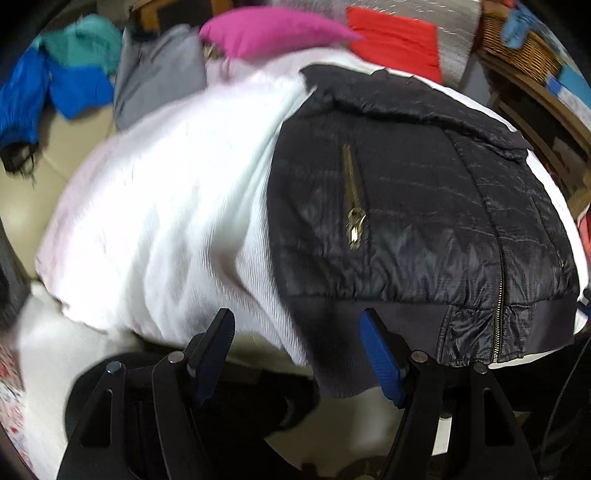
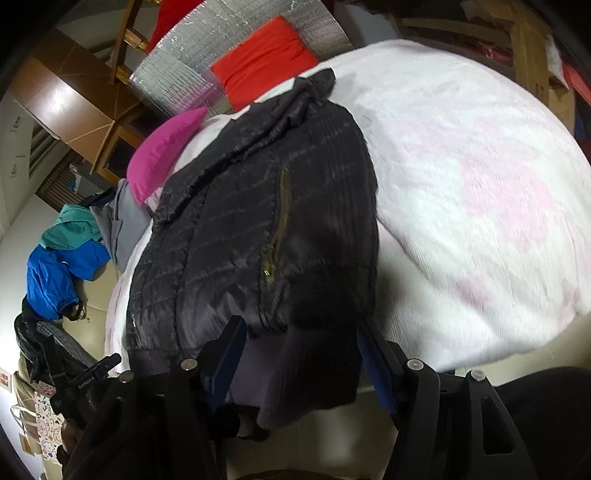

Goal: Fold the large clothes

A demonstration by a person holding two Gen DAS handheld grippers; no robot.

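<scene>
A black quilted jacket (image 1: 406, 203) with brass zips lies spread on a white and pale pink blanket (image 1: 166, 203), its grey ribbed hem (image 1: 343, 354) hanging over the near edge. My left gripper (image 1: 295, 315) is open at the jacket's left hem corner, and the ribbing lies next to its right finger (image 1: 380, 358). In the right wrist view the same jacket (image 2: 251, 229) runs away from me. My right gripper (image 2: 301, 325) is open, one finger on either side of the flat hem (image 2: 295, 373), which lies slack between them. The jacket's sleeves are out of sight.
Beyond the blanket (image 2: 480, 184) lie a pink pillow (image 1: 273, 33), a red cushion (image 1: 395, 40), a grey garment (image 1: 155, 74) and a blue and teal jacket (image 1: 55, 85). A wicker basket (image 1: 524, 48) sits on wooden shelving at the right. Black gear (image 2: 88, 376) shows at the lower left.
</scene>
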